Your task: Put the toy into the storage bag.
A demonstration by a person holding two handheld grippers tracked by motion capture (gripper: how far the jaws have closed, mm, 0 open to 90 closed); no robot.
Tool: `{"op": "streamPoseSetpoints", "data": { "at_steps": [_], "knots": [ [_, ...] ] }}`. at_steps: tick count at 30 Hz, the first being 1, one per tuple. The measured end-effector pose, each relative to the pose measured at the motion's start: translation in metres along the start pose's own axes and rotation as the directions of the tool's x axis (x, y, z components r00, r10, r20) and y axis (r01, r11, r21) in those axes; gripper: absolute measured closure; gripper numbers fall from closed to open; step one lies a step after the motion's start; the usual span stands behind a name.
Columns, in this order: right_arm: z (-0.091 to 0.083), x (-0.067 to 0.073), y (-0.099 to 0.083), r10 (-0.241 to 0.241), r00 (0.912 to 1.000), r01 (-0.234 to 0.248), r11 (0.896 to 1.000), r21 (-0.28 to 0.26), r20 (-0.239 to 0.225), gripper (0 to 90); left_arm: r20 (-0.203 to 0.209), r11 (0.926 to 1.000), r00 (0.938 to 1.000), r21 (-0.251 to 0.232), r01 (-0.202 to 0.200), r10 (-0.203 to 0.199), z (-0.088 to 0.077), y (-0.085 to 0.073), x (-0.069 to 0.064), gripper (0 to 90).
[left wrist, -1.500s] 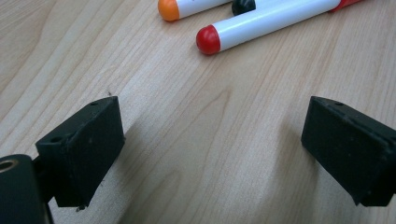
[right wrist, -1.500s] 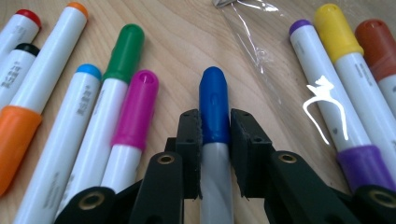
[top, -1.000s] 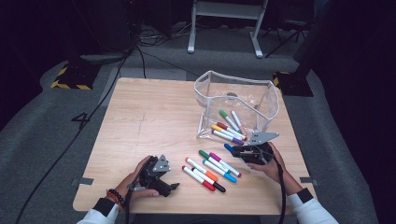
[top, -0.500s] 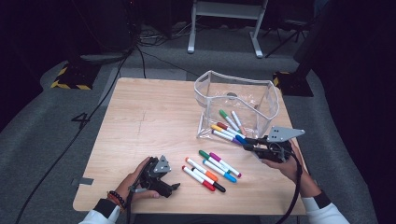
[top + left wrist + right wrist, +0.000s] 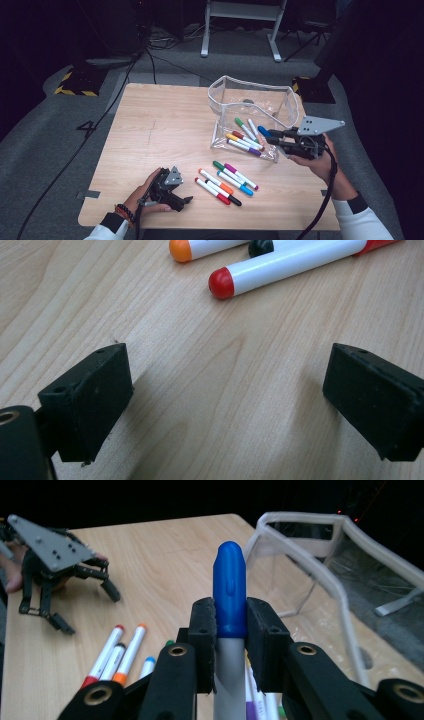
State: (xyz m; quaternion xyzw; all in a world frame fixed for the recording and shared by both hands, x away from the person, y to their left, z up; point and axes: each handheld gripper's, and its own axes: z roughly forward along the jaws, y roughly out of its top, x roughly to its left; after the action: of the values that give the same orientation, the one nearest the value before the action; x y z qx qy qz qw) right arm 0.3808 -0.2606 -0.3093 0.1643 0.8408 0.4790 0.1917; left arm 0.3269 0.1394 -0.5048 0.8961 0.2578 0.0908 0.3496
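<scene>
A clear plastic pouch point(image 5: 280, 95) lies open on the wooden table point(image 5: 160, 125) with several markers point(image 5: 245, 135) at its mouth. My right gripper point(image 5: 270, 137) is shut on a blue-capped marker point(image 5: 229, 587) and holds it above the table at the pouch's right front corner. Several more markers point(image 5: 227, 182) lie loose on the table in front of the pouch. My left gripper point(image 5: 186, 201) rests open on the table near the front edge, left of the loose markers. A red-capped marker point(image 5: 280, 265) and an orange-capped one point(image 5: 200, 246) lie just beyond its jaws.
The table's front edge runs close under both hands. Beyond the table are a dark floor, cables and a white metal stand point(image 5: 242, 15). The pouch rim point(image 5: 320, 555) stands right of the held marker.
My right gripper has lifted the blue marker off the loose group and carried it right and back to the pouch's corner. The left gripper has stayed put.
</scene>
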Motion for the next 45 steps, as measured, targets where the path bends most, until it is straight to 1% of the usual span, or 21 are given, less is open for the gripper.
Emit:
{"op": "streamPoseSetpoints", "data": {
  "at_steps": [1, 4, 7, 9, 11, 14, 19, 20, 21, 25, 27, 28, 32, 34, 37, 39, 40, 41, 42, 43, 45],
  "knots": [
    [-0.002, -0.007, 0.012, -0.004, 0.9999, 0.004, 1.000, 0.001, 0.015, 74.8, 0.001, 1.0000, 1.0000, 0.000, -0.001, 0.001, 0.000, 0.000, 0.000, 6.0],
    [-0.001, -0.017, 0.023, -0.001, 0.9995, 0.000, 1.000, 0.008, 0.032, 74.8, 0.001, 1.0000, 1.0000, 0.002, -0.003, 0.003, 0.000, 0.000, 0.000, 6.0],
    [0.002, -0.028, 0.032, -0.011, 0.9984, 0.010, 1.000, 0.021, 0.056, 74.8, 0.002, 1.0000, 1.0000, 0.000, -0.003, 0.003, 0.000, 0.000, 0.000, 6.0],
    [0.005, -0.036, 0.036, 0.010, 0.9983, -0.011, 1.000, 0.018, 0.057, 74.8, 0.002, 1.0000, 1.0000, 0.000, -0.003, 0.003, 0.000, 0.000, 0.000, 6.0],
    [0.009, -0.044, 0.039, 0.007, 0.9974, -0.009, 1.000, 0.027, 0.072, 74.8, 0.002, 1.0000, 1.0000, 0.002, -0.003, 0.003, 0.000, 0.000, 0.000, 6.0],
    [0.013, -0.052, 0.041, 0.015, 0.9964, -0.018, 0.999, 0.030, 0.083, 74.8, 0.003, 1.0000, 1.0000, 0.002, -0.004, 0.004, 0.000, 0.000, 0.001, 6.0],
    [0.027, -0.075, 0.047, 0.027, 0.9931, -0.034, 0.998, 0.060, 0.114, 74.8, 0.003, 1.0000, 1.0000, 0.002, -0.005, 0.005, 0.000, 0.000, 0.001, 6.0],
    [0.027, -0.075, 0.047, 0.027, 0.9931, -0.034, 0.998, 0.060, 0.114, 74.8, 0.003, 1.0000, 1.0000, 0.002, -0.005, 0.005, 0.000, 0.000, 0.001, 6.0],
    [0.034, -0.082, 0.047, 0.032, 0.9923, -0.041, 0.996, 0.078, 0.120, 74.8, 0.003, 1.0000, 1.0000, 0.002, -0.005, 0.005, 0.000, 0.000, 0.001, 6.0],
    [0.045, -0.092, 0.042, 0.044, 0.9918, -0.057, 0.992, 0.114, 0.121, 74.8, 0.003, 1.0000, 1.0000, 0.002, -0.006, 0.006, 0.000, 0.000, 0.001, 6.0],
    [0.055, -0.099, 0.037, 0.049, 0.9901, -0.070, 0.985, 0.159, 0.131, 74.8, 0.004, 1.0000, 1.0000, 0.001, -0.007, 0.007, 0.000, 0.000, 0.001, 6.0],
    [0.063, -0.106, 0.032, 0.056, 0.9879, -0.085, 0.976, 0.200, 0.144, 74.8, 0.004, 1.0000, 1.0000, 0.002, -0.006, 0.006, 0.000, 0.000, 0.001, 6.0],
    [0.076, -0.114, 0.024, 0.083, 0.9847, -0.121, 0.958, 0.261, 0.153, 74.8, 0.006, 0.9999, 0.9999, -0.001, -0.010, 0.010, 0.000, 0.000, 0.001, 6.0],
    [0.082, -0.117, 0.020, 0.090, 0.9837, -0.135, 0.942, 0.307, 0.155, 74.8, 0.007, 0.9999, 0.9999, 0.000, -0.010, 0.010, 0.000, 0.000, 0.001, 6.0],
    [0.091, -0.118, 0.017, 0.094, 0.9839, -0.147, 0.910, 0.387, 0.152, 74.7, 0.007, 0.9999, 0.9999, 0.000, -0.010, 0.010, 0.000, 0.000, 0.001, 6.0],
    [0.096, -0.118, 0.016, 0.092, 0.9865, -0.142, 0.893, 0.427, 0.135, 74.7, 0.007, 0.9999, 0.9999, 0.000, -0.010, 0.010, 0.000, 0.000, 0.001, 6.0],
    [0.099, -0.116, 0.015, 0.091, 0.9892, -0.134, 0.878, 0.459, 0.115, 74.6, 0.007, 0.9999, 0.9999, 0.000, -0.010, 0.010, 0.000, 0.000, 0.001, 6.0],
    [0.100, -0.115, 0.015, 0.084, 0.9909, -0.124, 0.871, 0.475, 0.105, 74.6, 0.006, 0.9999, 0.9999, 0.000, -0.010, 0.010, 0.000, 0.000, 0.001, 6.0],
    [0.100, -0.115, 0.015, 0.084, 0.9909, -0.124, 0.871, 0.475, 0.105, 74.6, 0.006, 0.9999, 0.9999, 0.000, -0.010, 0.010, 0.000, 0.000, 0.001, 6.0],
    [0.103, -0.113, 0.017, 0.087, 0.9934, -0.113, 0.862, 0.495, 0.076, 74.3, 0.007, 0.9999, 0.9999, -0.001, -0.011, 0.011, 0.000, 0.000, 0.001, 6.0],
    [0.104, -0.111, 0.017, 0.092, 0.9942, -0.108, 0.858, 0.502, 0.055, 74.3, 0.007, 0.9999, 0.9999, 0.000, -0.010, 0.010, 0.000, 0.000, 0.001, 6.0]
  ]
}}
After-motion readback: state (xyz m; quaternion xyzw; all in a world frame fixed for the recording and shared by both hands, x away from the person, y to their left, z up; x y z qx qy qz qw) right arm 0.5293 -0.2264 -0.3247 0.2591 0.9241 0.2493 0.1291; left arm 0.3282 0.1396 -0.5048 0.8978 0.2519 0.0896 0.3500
